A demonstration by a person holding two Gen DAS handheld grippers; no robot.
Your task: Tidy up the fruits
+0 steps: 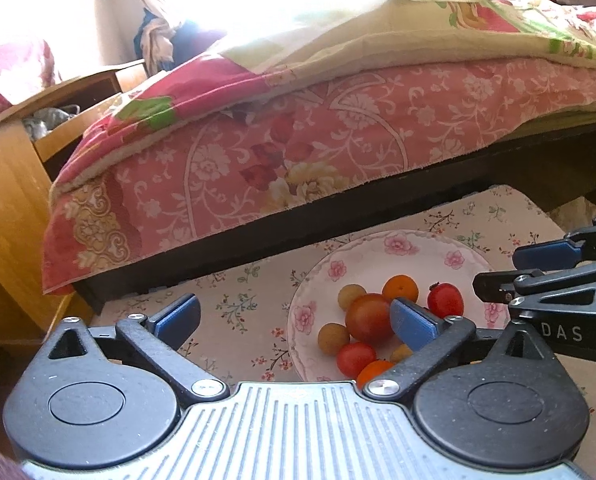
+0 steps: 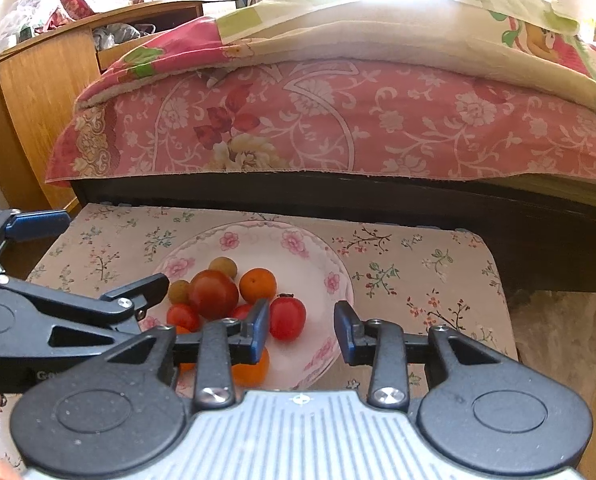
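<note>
Both claws are held over a small counter [image 2: 418, 264] that is covered with a flowery cloth. The left claw [image 1: 294, 318] is spread wide, and nothing is pinched between its blue pads. The right claw [image 2: 301, 330] is opened a little way, and nothing is squeezed by it either; a red tomato [image 2: 287, 318] is seen in the gap, just beside the left pad, but it is not touched by both pads.

A white plate [image 2: 258, 240] with pink flowers is set on the counter, and the fruits are kept on it. A big red tomato [image 2: 213, 294] is placed in the middle of the pile. An orange fruit [image 2: 258, 285] is found beside it. Small yellow-brown fruits [image 2: 223, 267] are laid around the big tomato. A smaller red tomato [image 1: 355, 358] and another orange fruit [image 2: 254, 372] are seen at the near side of the plate.

A bed [image 2: 338, 128] with a pink blanket is seen right behind the counter. A wooden cabinet [image 2: 38, 92] is placed to the left of the bed.
</note>
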